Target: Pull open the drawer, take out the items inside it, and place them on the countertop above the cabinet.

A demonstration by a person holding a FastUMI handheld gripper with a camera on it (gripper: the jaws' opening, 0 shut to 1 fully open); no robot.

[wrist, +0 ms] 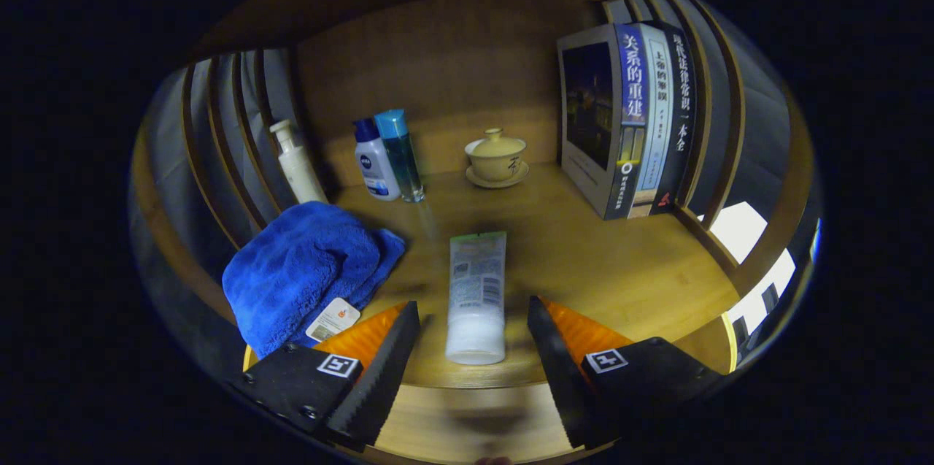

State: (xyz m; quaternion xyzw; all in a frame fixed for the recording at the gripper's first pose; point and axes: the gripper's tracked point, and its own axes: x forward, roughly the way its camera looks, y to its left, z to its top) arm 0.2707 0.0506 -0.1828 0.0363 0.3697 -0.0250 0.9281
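A white tube with a green end lies flat on the wooden countertop, its cap end toward me, in the gap between my two fingers. My gripper is open, with the black toothed fingers apart on either side of the tube and not touching it. A folded blue towel with a paper tag lies just left of the left finger. The drawer is out of sight below.
At the back stand a white pump bottle, a white bottle with a blue cap and a clear blue bottle. A lidded tea cup on a saucer sits mid-back. Upright books fill the right. Slatted side walls enclose the shelf.
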